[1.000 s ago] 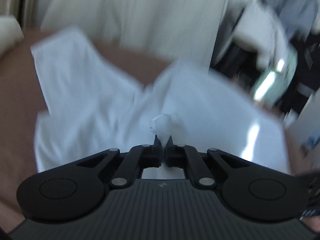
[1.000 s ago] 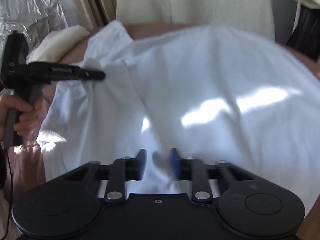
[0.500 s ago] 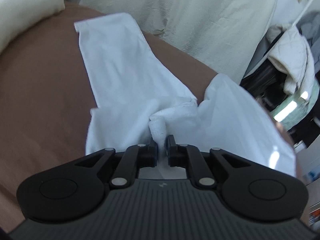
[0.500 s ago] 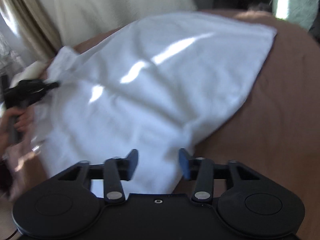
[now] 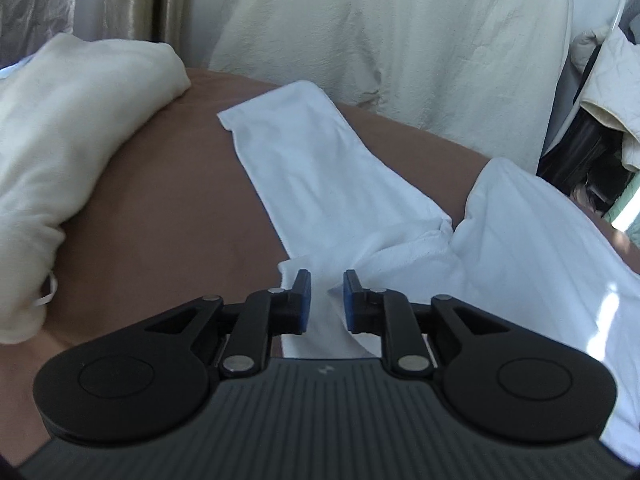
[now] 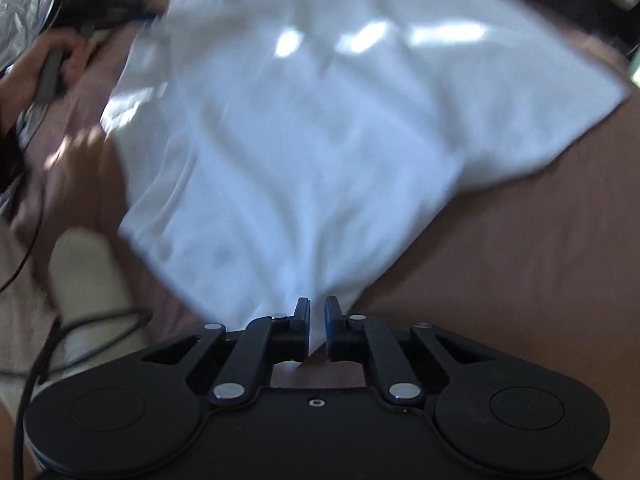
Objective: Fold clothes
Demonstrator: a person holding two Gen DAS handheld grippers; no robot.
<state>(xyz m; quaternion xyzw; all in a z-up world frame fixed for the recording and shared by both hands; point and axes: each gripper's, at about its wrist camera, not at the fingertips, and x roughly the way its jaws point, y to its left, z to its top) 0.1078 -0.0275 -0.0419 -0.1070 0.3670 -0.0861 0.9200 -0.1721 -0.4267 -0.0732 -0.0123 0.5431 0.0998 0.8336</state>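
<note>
Two claws working one white garment point(image 5: 320, 168) spread on a brown bed point(image 5: 168, 216), probably so it stays flat for folding. Left claw point(image 5: 325, 300) has just been opening, pads parted with fabric lying loose between them, so that looks like a release. Right claw point(image 6: 317, 326) has just been closing and pinches the near hem, I'd guess to drag it over. Cream blanket point(image 5: 68, 140) is heaped off to the side

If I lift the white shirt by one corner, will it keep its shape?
Probably not. The white shirt bunches at the armpit, so it looks floppy. It seems thin and light. A pinched corner would likely leave the sleeve trailing.
</note>
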